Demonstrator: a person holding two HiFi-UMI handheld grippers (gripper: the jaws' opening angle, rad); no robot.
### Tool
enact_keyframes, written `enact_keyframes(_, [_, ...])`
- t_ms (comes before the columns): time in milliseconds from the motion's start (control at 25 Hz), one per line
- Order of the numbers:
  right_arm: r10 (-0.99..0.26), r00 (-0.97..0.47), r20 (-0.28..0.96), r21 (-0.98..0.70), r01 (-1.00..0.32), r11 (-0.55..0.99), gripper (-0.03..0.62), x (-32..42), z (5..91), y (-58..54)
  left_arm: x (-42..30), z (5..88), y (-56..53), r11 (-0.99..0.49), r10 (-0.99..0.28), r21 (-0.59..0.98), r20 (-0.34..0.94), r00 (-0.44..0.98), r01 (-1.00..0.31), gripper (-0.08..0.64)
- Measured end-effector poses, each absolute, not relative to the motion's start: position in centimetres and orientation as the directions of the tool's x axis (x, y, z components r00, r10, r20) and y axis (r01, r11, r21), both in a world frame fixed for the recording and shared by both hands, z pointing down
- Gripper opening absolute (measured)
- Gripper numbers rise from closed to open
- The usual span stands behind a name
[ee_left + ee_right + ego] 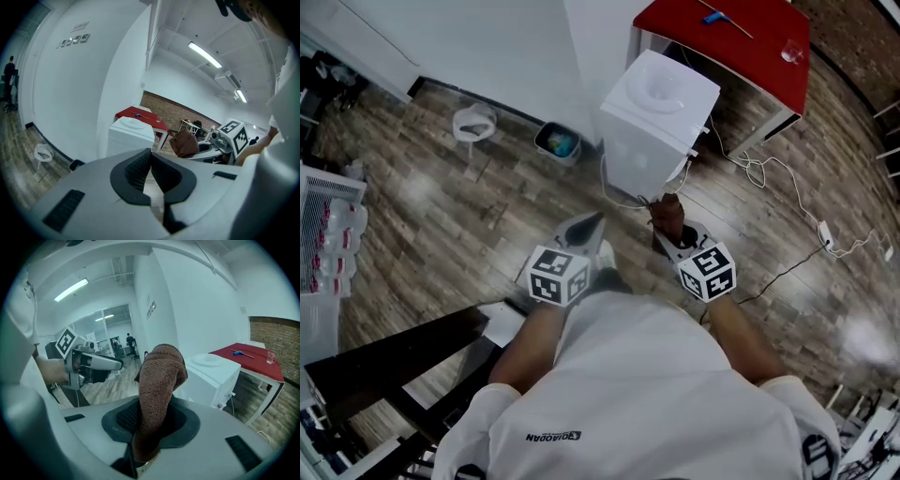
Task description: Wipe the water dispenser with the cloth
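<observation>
clamping cloth [159, 380], right gripper [152, 425] near water dispenser [656, 122] edge; left gripper [151, 161] jaws together

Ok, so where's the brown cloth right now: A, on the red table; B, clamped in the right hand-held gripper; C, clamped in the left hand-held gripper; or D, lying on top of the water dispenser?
B: the right gripper view shows the brown cloth pinched between the jaws of the right hand-held gripper, while the left hand-held gripper has its jaws closed on nothing.
</observation>
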State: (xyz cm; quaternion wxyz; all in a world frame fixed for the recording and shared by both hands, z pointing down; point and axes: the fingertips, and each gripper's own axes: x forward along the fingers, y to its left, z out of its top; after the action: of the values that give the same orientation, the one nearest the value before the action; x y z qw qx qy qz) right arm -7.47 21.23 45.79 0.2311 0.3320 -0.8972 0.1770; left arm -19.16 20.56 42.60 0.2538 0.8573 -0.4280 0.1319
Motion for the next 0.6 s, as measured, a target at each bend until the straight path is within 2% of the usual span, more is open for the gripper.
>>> enact_keyframes(600, [-0.561,-0.574,0.597,-0.058,-0.728,0.683,0.086,-14.1,45.7,4.8,-24.6,44.6,9.8,-0.548,-0.603,0.358,0.457,0.654,-0.756,0.000])
